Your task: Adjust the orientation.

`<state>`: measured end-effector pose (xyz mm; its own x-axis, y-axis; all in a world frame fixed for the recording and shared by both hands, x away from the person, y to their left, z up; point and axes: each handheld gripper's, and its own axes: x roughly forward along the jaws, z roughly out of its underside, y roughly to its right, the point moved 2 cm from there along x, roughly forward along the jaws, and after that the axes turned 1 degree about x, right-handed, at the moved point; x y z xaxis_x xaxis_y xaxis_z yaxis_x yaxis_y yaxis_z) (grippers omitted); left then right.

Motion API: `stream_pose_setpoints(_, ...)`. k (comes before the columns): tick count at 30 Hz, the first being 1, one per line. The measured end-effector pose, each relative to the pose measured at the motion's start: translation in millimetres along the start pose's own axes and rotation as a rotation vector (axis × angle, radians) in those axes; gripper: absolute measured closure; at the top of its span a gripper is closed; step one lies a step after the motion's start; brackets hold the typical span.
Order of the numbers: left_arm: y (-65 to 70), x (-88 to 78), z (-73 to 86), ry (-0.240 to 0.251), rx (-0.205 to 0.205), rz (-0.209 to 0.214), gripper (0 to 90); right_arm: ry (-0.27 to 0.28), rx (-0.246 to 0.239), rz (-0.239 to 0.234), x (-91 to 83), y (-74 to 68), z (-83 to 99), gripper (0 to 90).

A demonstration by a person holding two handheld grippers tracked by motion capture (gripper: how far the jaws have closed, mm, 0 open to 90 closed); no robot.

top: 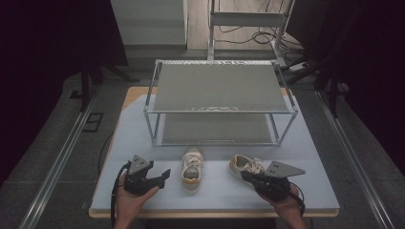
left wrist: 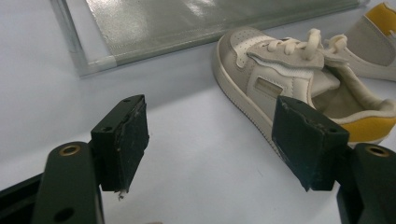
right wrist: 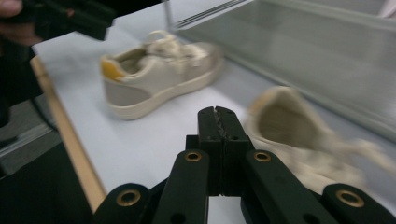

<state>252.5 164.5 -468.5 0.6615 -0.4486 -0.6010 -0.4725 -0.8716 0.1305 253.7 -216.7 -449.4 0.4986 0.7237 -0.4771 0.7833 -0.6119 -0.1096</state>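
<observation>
Matt leather-look shoes (top: 192, 170), metal-framed rack (top: 219, 102), smooth table cover (top: 133, 143)

light: dim, dark surround | right gripper view: motion-blurred

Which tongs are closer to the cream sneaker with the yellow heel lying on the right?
Right. The right tongs sit shut beside that cream sneaker; the left tongs are open beyond the middle sneaker.

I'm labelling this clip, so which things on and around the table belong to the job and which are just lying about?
Part of the job:
- left shoe, yellow heel, before the left tongs, which stand open
- right shoe, beside the shut right tongs
- two-tier metal shoe rack, both shelves bare

Just lying about:
- cables on the floor behind the table
- white frame beyond the rack
</observation>
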Motion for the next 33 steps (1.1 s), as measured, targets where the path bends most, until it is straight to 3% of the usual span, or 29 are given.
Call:
stream_pose_setpoints(8,-0.7,0.2,0.9,-0.005,0.000,-0.001,27.2,-0.066,-0.052,-0.062,39.4,-24.1,1.9,89.3)
stream_pose_setpoints(23,-1.1,3.3,3.5,-0.025,-0.008,0.002,27.1,-0.135,-0.085,-0.106,86.5,-46.0,1.0,89.3)
stream_pose_setpoints(33,-9.9,-1.6,4.8,-0.017,-0.036,-0.008,27.0,-0.183,-0.110,-0.125,116.3,-57.2,4.4,89.3)
